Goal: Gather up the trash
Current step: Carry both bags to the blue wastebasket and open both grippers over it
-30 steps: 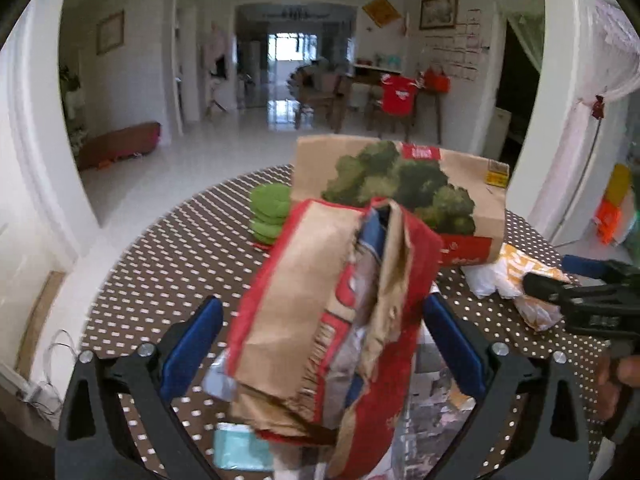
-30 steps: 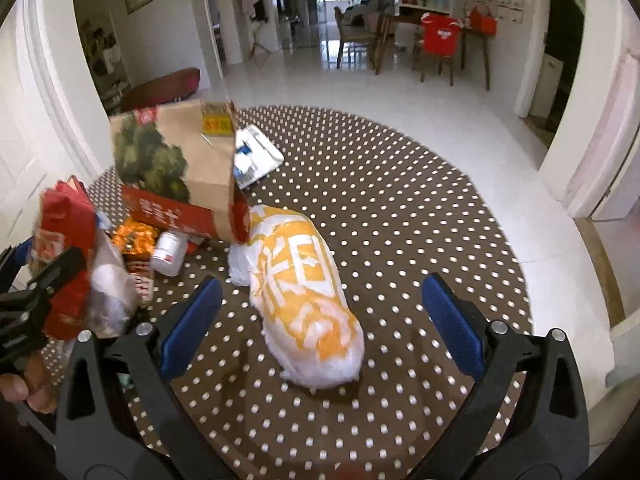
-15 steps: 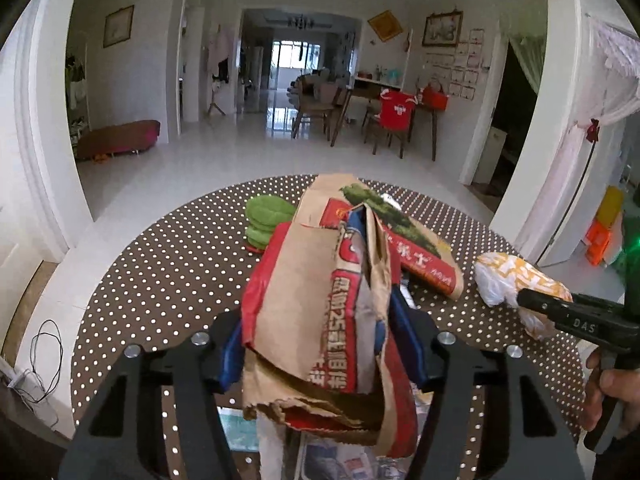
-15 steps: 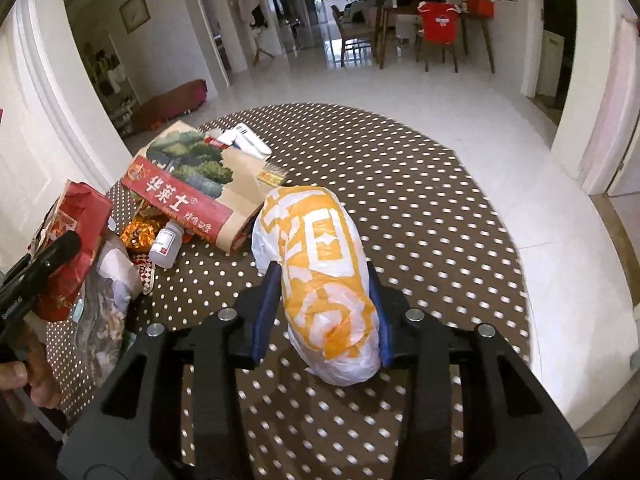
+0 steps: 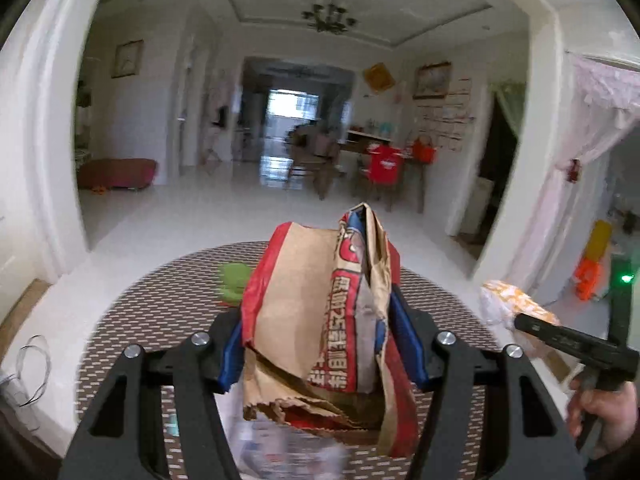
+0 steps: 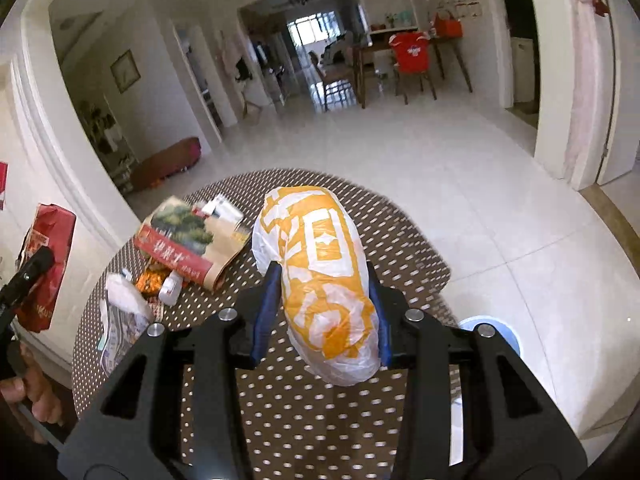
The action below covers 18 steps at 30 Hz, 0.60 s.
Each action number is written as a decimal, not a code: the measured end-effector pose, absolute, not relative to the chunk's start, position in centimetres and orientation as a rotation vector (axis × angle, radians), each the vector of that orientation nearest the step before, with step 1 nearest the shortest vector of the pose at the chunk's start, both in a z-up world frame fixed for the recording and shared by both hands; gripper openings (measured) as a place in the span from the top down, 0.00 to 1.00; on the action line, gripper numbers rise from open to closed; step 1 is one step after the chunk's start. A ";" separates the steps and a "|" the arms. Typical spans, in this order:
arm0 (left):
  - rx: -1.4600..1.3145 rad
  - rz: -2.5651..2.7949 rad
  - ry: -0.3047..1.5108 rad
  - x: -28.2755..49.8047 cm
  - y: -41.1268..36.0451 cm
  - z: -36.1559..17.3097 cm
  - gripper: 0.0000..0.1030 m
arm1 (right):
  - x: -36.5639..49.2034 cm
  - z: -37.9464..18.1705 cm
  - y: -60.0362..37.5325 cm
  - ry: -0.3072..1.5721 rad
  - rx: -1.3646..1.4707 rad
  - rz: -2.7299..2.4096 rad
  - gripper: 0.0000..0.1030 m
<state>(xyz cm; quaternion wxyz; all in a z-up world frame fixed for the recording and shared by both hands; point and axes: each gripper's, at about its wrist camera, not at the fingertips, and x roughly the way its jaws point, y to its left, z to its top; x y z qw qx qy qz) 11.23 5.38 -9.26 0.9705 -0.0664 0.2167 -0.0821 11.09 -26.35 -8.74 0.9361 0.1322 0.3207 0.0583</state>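
1. While both grippers grip trash, each load hangs clear above the dotted table.
2. Left gripper: its blue pads are clamped on a crumpled brown-and-red paper bag, which stands upright between them, its torn lower edge drooping below the jaws.
3. Right gripper: its pads squeeze a knotted white-and-orange plastic bag from both sides; the bag sticks out ahead of and below the fingers.
4. On the table, seen from the right wrist, a flattened brown carton printed with trees lies on its side, left of the plastic bag.
5. Just beside the carton lie an orange wrapper, a small white bottle and a crumpled tissue.
6. Something green sits on the table behind the paper bag, too blurred to identify.
7. A blue-rimmed bin stands on the floor just right of the table.
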 end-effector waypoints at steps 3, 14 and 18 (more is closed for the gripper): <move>-0.109 -0.250 0.442 11.6 1.2 -8.7 0.40 | 10.8 -8.8 -29.8 0.646 0.287 0.051 0.61; -0.065 -0.536 0.557 15.3 -15.1 -11.0 0.40 | 11.4 -17.1 -44.0 0.822 0.415 -0.225 0.61; -0.033 -0.575 0.629 16.5 -20.4 -13.0 0.40 | 13.3 -21.6 -46.6 0.913 0.467 -0.232 0.61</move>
